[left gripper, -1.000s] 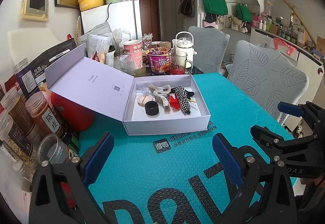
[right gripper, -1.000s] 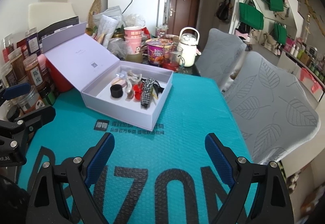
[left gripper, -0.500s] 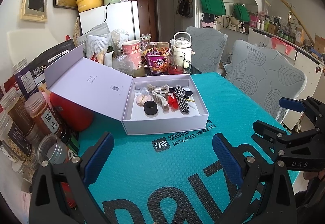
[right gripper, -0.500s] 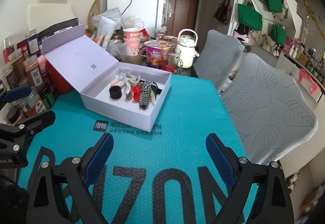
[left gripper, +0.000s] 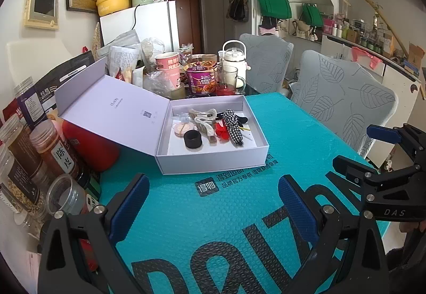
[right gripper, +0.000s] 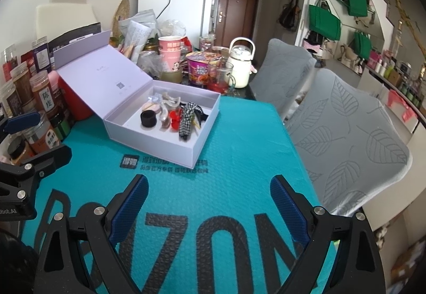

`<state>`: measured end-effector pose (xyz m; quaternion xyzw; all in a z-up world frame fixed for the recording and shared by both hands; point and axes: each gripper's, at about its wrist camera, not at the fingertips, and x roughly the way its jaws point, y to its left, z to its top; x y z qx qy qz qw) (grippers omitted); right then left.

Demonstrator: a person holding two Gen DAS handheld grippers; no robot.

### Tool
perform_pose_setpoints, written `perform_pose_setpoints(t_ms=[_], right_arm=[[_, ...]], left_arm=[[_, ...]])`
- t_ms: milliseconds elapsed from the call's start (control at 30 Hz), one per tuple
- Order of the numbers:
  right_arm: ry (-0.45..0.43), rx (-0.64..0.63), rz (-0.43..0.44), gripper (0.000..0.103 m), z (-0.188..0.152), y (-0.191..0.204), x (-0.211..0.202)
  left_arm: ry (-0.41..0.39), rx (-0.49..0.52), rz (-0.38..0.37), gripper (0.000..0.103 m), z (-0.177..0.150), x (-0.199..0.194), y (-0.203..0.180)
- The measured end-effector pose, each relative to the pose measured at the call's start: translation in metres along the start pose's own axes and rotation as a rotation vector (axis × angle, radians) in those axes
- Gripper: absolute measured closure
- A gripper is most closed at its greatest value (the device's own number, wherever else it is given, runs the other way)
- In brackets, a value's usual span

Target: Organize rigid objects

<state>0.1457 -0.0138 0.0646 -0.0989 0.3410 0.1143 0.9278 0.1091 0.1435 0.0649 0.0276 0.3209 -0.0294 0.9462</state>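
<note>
A: Item one, the lavender box [left gripper: 213,158]. It sits toward the worktop's far left corner on the teal mat [left gripper: 226,214], its lid [left gripper: 111,110] thrown back to the left against the jars [left gripper: 53,150].

B: Contents?

A: Black ring [left gripper: 192,139], two pale claw clips [left gripper: 203,120], a red piece [left gripper: 222,131], a black-and-white checked bow [left gripper: 233,126], a peach disc [left gripper: 181,129]. All lie inside the box, crowded at its middle and touching one another.

B: And the tools?

A: Left gripper [left gripper: 213,203]: fingers wide apart, holding nothing, hovering over the mat near the front edge. Right gripper [right gripper: 210,200]: the same, fingers spread and unloaded, well short of the box.

B: Step in hand, then?

A: By the look of it, either sorting what lies in the box or shutting the lid; nothing loose shows on the mat. For sorting, the ring is the easiest first pick: it stands clear at the near side of the cluster and is firm enough for a straight pinch across its width. Come down from above rather than over the near wall, so a finger does not shove the box.

B: Risk?

A: The clips and bow overlap; lifting one may drag its neighbour. For the lid, the left tool is better placed, the hinge being on that side.
</note>
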Motion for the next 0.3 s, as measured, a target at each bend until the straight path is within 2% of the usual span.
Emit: perform_pose_setpoints(t_ms=[300], right_arm=[[-0.004, 0.01, -0.005, 0.008, -0.0041, -0.0037, -0.0051]], left_arm=[[0.006, -0.006, 0.012, 0.004, -0.0041, -0.0004, -0.0005]])
